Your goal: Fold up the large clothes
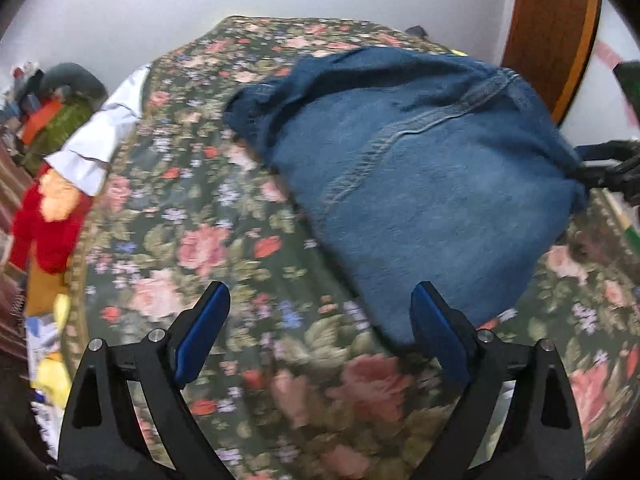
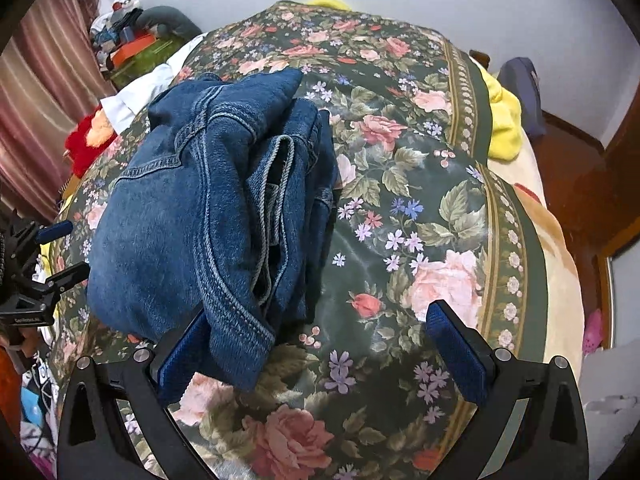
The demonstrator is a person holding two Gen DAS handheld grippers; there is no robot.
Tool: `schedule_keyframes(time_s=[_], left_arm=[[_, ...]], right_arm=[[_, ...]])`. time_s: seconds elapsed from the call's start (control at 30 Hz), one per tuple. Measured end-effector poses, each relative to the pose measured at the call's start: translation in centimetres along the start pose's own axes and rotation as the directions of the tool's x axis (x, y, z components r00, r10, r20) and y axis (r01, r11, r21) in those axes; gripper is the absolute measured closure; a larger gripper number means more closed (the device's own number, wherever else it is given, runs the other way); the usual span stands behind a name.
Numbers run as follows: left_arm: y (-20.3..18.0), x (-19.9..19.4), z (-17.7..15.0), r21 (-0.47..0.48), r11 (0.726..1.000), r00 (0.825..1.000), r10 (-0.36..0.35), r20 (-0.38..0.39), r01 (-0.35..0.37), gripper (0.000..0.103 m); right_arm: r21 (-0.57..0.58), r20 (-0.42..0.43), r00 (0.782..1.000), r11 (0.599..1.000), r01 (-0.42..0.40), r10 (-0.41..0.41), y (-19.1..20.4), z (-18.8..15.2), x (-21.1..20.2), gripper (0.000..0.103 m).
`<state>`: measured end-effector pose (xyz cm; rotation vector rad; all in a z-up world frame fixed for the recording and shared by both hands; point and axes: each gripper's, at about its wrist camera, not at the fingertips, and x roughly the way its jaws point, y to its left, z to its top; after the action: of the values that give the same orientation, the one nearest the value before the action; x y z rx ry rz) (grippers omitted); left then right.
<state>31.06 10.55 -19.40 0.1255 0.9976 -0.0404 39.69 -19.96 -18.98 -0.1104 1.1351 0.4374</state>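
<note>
Closest in, the right hand-held gripper (image 2: 320,344) stands with its blue pads wide apart and clamped on nothing, though a thick seamed corner of the jeans (image 2: 208,216) droops over its left pad and lies between the jaws. The left hand-held gripper (image 1: 320,332) is likewise spread apart and empty, and the near edge of the jeans (image 1: 420,184) sits just ahead of its right finger, the rest of the bundle lying forward and to its right. The denim is a bulky, layered bundle resting on the floral bedspread (image 2: 420,208), its long axis running away from both grippers toward the wall, with loose hems and a waistband showing along the right side of the stack. The two grippers flank it, the left at one side and the right at the other; the right looks nearer, already touching cloth, so I judge any next tuck or flattening falls to it first. Farther off, a white cloth (image 1: 96,152) and a red toy (image 1: 44,232) lie at the bed's left edge.
</note>
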Motion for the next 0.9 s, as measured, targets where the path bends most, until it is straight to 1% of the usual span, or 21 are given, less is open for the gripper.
schedule_keyframes(time_s=[0.03, 0.1, 0.23, 0.3, 0.4, 0.5, 0.57, 0.6, 0.63, 0.67, 0.77, 0.8, 0.83, 0.9], left_arm=[[0.6, -0.2, 0.2, -0.008, 1.000, 1.000, 0.022, 0.006, -0.022, 0.010], [1.9, -0.5, 0.7, -0.045, 0.999, 0.999, 0.028, 0.028, -0.027, 0.010], [4.9, 0.2, 3.3, -0.161, 0.986, 0.997, 0.052, 0.052, -0.043, 0.010], [5.8, 0.8, 4.5, -0.204, 0.978, 0.997, 0.043, 0.063, -0.029, 0.010], [6.8, 2.6, 6.9, -0.252, 0.968, 0.998, 0.011, 0.066, 0.006, 0.010], [6.9, 5.0, 9.0, -0.262, 0.965, 0.999, -0.004, 0.054, 0.018, 0.010], [6.8, 7.2, 10.5, -0.257, 0.966, 1.000, 0.012, 0.028, -0.004, 0.010], [6.9, 8.2, 11.3, -0.257, 0.966, 0.999, 0.046, 0.021, -0.039, 0.010], [7.0, 9.3, 12.1, -0.262, 0.960, 0.995, 0.102, 0.012, -0.096, 0.010], [7.3, 10.2, 12.8, -0.266, 0.955, 0.991, 0.134, 0.002, -0.129, 0.010], [8.1, 13.1, 14.5, -0.288, 0.949, 0.992, 0.125, -0.037, -0.130, 0.010], [8.3, 13.8, 14.9, -0.293, 0.950, 0.994, 0.101, -0.044, -0.109, 0.010], [8.5, 14.3, 15.2, -0.300, 0.950, 0.996, 0.079, -0.047, -0.090, 0.009], [8.5, 15.1, 15.6, -0.296, 0.951, 0.996, 0.074, -0.046, -0.085, 0.004]], right_arm=[[-0.001, 0.000, 1.000, 1.000, -0.002, 0.002, 0.2, 0.4, -0.3, 0.000], [-0.009, 0.027, 1.000, 1.000, 0.002, -0.001, 1.1, 1.4, -1.3, 0.000], [-0.024, 0.101, 0.994, 0.999, -0.045, 0.048, 3.1, 3.5, -2.8, 0.000], [-0.048, 0.120, 0.991, 0.997, -0.060, 0.065, 4.1, 5.2, -2.9, 0.000], [-0.069, 0.139, 0.989, 0.997, -0.046, 0.055, 5.0, 7.8, -2.3, 0.000], [-0.081, 0.103, 0.994, 0.996, -0.031, 0.039, 5.5, 10.3, -0.2, 0.000], [-0.090, 0.060, 0.998, 0.996, -0.013, 0.018, 5.5, 11.7, 2.0, 0.000], [-0.096, 0.035, 0.999, 0.995, -0.012, 0.016, 5.3, 12.2, 3.1, 0.000], [-0.089, 0.011, 1.000, 0.996, -0.025, 0.026, 4.8, 12.6, 4.1, 0.000], [-0.068, -0.004, 0.999, 0.997, -0.042, 0.042, 4.1, 12.9, 4.9, 0.000], [0.034, -0.047, 0.991, 0.992, -0.125, 0.126, 1.2, 13.0, 6.8, 0.000], [0.060, -0.057, 0.986, 0.986, -0.155, 0.158, 0.3, 12.8, 7.3, 0.000], [0.072, -0.061, 0.983, 0.984, -0.166, 0.170, -0.3, 12.6, 7.6, 0.000], [0.072, -0.062, 0.981, 0.982, -0.177, 0.182, -1.1, 12.1, 8.0, 0.000]])
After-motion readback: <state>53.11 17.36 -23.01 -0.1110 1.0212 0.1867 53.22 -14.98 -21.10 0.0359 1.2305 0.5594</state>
